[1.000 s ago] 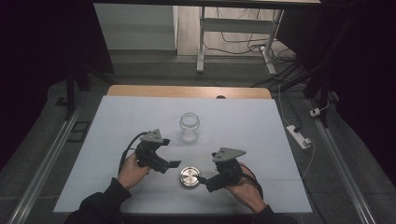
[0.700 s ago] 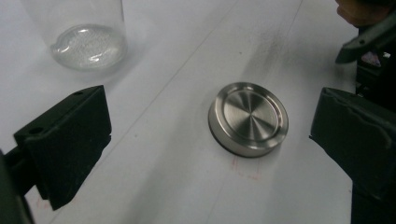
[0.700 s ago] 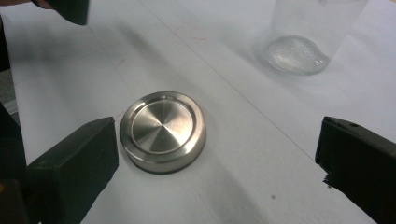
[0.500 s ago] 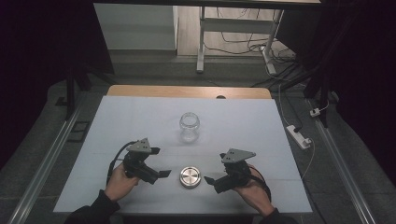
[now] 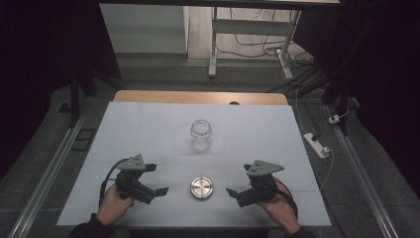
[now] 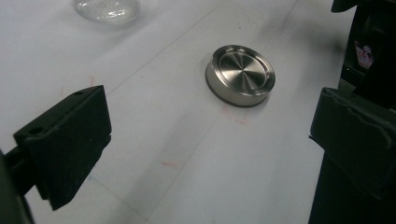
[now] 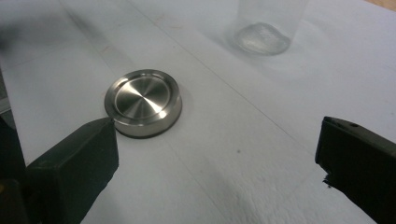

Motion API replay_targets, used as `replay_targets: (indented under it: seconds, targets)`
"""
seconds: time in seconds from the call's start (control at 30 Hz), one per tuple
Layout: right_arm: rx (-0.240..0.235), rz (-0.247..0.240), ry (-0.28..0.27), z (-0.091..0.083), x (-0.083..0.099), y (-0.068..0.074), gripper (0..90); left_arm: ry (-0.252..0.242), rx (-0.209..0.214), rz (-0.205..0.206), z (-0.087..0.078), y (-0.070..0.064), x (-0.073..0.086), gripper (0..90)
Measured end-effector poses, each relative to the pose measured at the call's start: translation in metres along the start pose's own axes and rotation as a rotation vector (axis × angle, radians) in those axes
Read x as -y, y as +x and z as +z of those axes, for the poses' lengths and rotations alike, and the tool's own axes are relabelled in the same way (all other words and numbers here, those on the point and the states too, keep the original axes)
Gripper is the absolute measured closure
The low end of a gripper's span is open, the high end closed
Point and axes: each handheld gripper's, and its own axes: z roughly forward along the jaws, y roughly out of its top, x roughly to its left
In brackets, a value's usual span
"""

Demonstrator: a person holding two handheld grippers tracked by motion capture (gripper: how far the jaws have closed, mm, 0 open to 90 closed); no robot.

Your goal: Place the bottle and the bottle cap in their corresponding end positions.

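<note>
Two open grippers flank the metal lid (image 5: pixel 202 188), bare table (image 5: pixel 148 129) around.

Table (image 5: pixel 148 129) w/ white top carried a metal lid (image 5: pixel 202 188) at 6 o'clock, near front edge; clear glass jar (image 5: pixel 201 134) stood upright at centre, well apart.

White table cover (image 5: pixel 148 129) over wooden tabletop (image 5: pixel 198 96). White power strip (image 5: pixel 317 145) on grey floor right of table. Metal stand legs (image 5: pixel 213 44) beyond, cables (image 5: pixel 257 47) nearby.
</note>
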Motion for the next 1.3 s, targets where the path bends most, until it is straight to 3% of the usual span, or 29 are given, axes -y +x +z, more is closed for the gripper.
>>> replay_targets:
  seconds: [0.43, 0.57, 0.93, 1.3]
  targets:
    - [0.062, 0.055, 0.003, -0.023, 0.017, -0.011, 0.0, -0.038, -0.055, -0.054, -0.029, -0.001, 0.025, 0.0]
    - [0.085, 0.076, -0.002, -0.032, 0.024, -0.014, 0.0, -0.049, -0.09, -0.079, -0.043, -0.002, 0.038, 0.0]
    - [0.141, 0.119, 0.0, -0.05, 0.04, -0.02, 0.0, -0.087, -0.116, -0.149, -0.066, -0.001, 0.063, 0.0]
    - [0.178, 0.156, 0.015, -0.061, 0.056, -0.025, 0.0, -0.088, -0.171, -0.196, -0.079, 0.002, 0.081, 0.0]
